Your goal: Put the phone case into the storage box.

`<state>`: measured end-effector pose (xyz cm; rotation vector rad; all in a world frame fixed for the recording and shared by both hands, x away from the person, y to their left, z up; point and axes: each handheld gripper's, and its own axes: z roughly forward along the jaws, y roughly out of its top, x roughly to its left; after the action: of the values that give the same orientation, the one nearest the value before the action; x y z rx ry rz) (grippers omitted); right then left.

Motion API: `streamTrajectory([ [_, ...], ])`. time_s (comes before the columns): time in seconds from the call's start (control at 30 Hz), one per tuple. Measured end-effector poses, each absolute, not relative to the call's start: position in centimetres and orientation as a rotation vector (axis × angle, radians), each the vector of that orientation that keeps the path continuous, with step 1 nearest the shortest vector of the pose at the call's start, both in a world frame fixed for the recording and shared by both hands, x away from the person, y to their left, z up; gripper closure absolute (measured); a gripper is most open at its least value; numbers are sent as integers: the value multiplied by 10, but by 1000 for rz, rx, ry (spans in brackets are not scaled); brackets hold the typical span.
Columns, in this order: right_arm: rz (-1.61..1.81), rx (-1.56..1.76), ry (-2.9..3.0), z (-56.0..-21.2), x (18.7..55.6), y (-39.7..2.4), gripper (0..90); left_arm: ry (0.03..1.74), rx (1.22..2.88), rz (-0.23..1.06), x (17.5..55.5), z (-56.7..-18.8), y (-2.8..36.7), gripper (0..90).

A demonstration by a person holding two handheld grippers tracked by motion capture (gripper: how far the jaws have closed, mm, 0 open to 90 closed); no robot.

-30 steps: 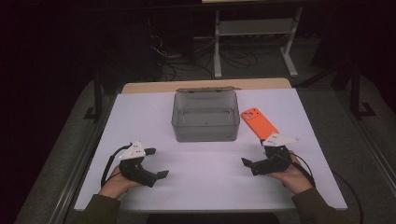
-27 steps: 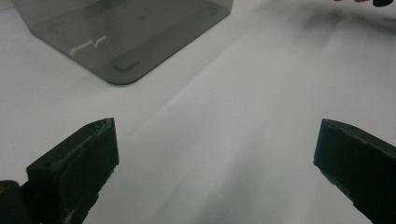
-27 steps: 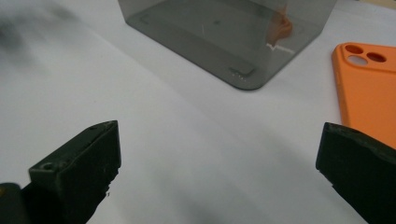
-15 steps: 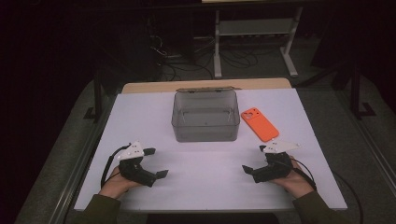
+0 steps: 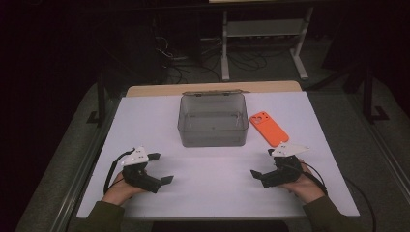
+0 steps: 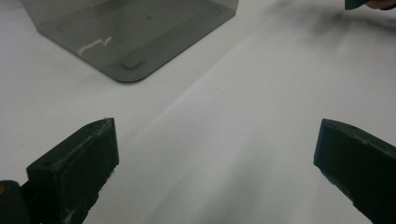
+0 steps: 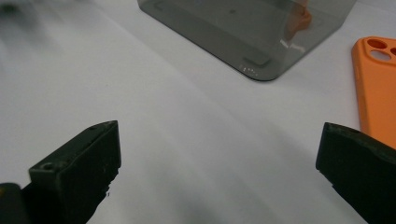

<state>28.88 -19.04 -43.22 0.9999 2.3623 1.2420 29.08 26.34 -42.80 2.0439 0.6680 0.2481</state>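
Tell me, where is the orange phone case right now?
In the high view the orange phone case lies flat on the white table, just right of the grey box, beyond the right gripper.

The bench [image 5: 159, 121] is looking plain white with a tan edge at the back. The box [image 5: 212, 121] is showing smoky see-through grey, the phone case [image 5: 269, 128] is glowing bright orange, and both grippers' jaws are looking black.

Phone case [image 5: 269, 128]: orange, lay flat on the white table [image 5: 159, 121], camera cutouts at the far end, just right of the box.
Box [image 5: 212, 121]: smoky clear plastic, stood open, mid-table.
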Motion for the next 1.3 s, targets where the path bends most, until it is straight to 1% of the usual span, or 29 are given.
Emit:
streamTrajectory([
  [1.3,1101,1042,2387,-410,323,-193,0,676,2031,251,291,-426,265,0],
])
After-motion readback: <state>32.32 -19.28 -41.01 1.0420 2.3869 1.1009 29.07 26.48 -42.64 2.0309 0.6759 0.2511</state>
